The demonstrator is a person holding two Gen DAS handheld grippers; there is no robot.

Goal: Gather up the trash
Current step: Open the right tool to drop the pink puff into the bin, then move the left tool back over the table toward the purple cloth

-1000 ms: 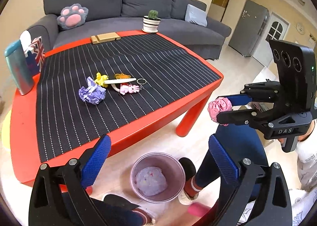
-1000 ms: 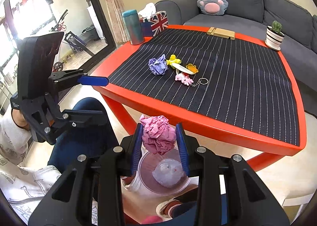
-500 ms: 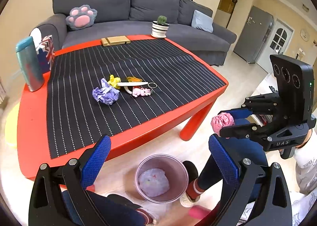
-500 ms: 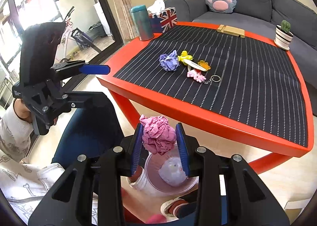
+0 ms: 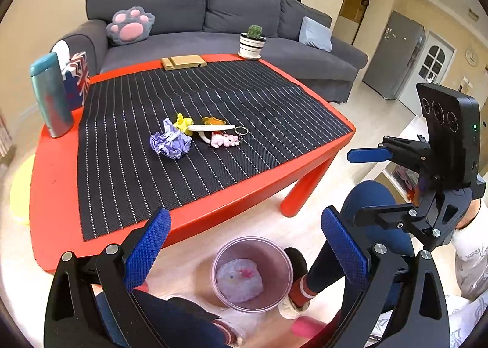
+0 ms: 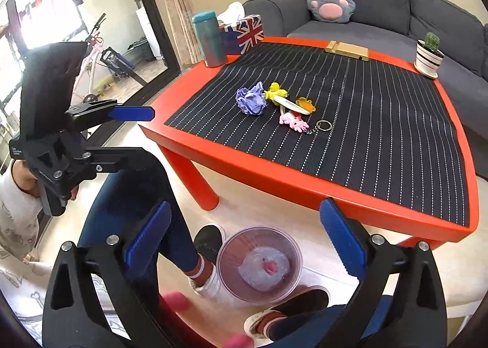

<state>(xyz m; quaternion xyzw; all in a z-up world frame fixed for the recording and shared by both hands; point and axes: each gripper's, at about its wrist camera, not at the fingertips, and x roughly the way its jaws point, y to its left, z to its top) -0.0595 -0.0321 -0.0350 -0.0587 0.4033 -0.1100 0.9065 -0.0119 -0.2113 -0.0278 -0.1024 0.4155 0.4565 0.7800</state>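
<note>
Right wrist: bin (image 6: 260, 268) upright, mouth up; purple wad (image 6: 251, 97) shapeless.

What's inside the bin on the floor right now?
The bin holds pale crumpled trash with a bit of pink on top. Anything beneath that wad is covered and cannot be seen.

A low red plastic table (image 5: 55, 171) carries a black pinstriped mat (image 5: 128, 146). A teal tumbler (image 5: 50, 94) stands on its bare corner.

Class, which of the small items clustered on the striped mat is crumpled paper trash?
The purple paper ball, leftmost in the left wrist view; the others are keychain trinkets.
</note>
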